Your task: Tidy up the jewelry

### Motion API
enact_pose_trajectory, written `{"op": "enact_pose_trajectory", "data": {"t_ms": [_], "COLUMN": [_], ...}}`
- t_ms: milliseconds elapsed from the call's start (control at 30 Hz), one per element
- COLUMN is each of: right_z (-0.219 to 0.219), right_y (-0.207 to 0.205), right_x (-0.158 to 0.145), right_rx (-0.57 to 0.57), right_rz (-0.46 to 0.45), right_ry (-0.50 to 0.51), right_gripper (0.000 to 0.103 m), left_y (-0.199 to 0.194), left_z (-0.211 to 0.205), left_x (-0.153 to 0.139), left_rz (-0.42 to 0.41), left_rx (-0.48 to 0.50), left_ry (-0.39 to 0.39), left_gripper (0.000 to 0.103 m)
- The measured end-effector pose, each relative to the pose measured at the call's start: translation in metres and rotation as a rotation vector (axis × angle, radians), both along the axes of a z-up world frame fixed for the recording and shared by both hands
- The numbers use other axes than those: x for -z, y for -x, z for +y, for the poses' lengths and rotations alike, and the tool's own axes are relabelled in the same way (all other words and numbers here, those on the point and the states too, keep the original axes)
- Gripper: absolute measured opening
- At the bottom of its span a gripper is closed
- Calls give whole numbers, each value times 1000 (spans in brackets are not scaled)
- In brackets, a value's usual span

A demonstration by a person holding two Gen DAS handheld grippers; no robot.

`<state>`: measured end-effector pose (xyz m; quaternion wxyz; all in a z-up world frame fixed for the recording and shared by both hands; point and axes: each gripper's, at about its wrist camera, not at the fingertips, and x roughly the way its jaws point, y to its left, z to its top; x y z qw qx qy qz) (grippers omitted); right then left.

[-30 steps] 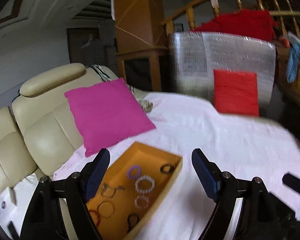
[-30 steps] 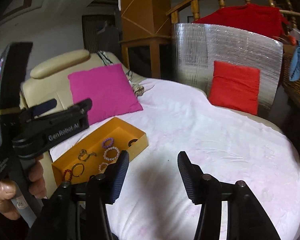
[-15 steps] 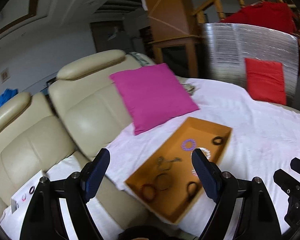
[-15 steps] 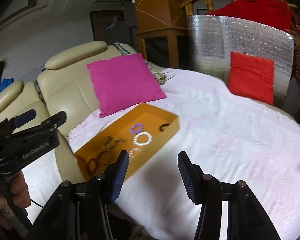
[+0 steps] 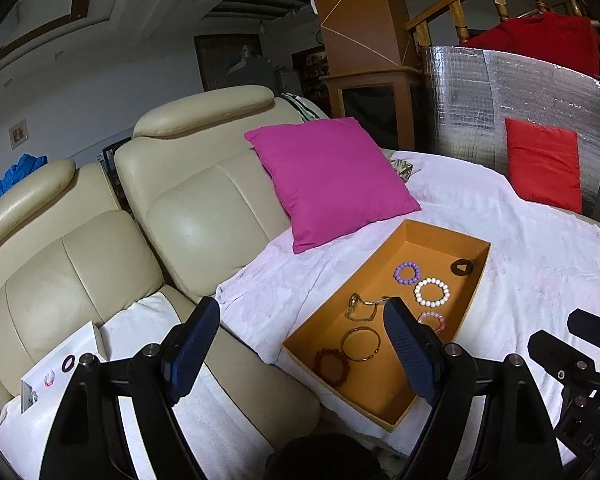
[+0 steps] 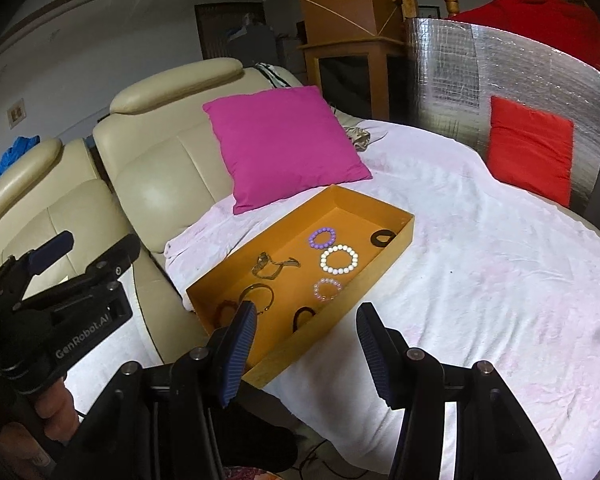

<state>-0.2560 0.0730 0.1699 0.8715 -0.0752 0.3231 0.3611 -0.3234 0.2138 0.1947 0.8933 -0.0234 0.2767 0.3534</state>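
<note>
An orange tray (image 5: 432, 250) (image 6: 380, 276) lies on the white bedcover beside a cream sofa. In it are a purple bead bracelet (image 5: 407, 272) (image 6: 322, 238), a white one (image 5: 432, 292) (image 6: 339, 259), a pink one (image 6: 327, 290), a dark ring (image 5: 462, 267), a gold bangle (image 5: 361, 338), a red-brown bead bracelet (image 5: 332, 366) and a watch (image 6: 270, 266). My left gripper (image 5: 300, 348) hangs open and empty over the tray's near left corner. My right gripper (image 6: 306, 354) stands open just short of the tray's near wall, nothing between its fingers.
A white card (image 5: 60, 368) carrying a dark ring and a small bracelet rests on the sofa seat. A magenta cushion (image 5: 328, 176) leans behind the tray, a red cushion (image 5: 544, 164) against a silver panel. A person's hand (image 6: 48, 412) holds the left gripper's handle.
Both grippers have swung left and sunk a little. The sofa and the white card have come into the left view, and the tray now sits closer. Both jaws keep the same width.
</note>
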Motion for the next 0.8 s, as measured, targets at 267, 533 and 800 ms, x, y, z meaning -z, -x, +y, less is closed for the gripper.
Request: {"op": "enact_pose_trajectory", "data": {"t_ms": [267,533,800], "right_z": [4,9,9], "right_y": [-4,-5,-8], "right_x": [2,2,4], "right_rx": [11,18,21], "right_rz": [5,4,5], "right_ry": [6,13,14], "right_gripper": [56,56,56], "left_y": [2,0,-4], "left_z": [9,15,20], "left_x": [6,11,16], "left_rz": [-6,-1,5], "left_rx": [-2,5,7], "left_ry": [31,60,78], "left_gripper": [84,84,84]}}
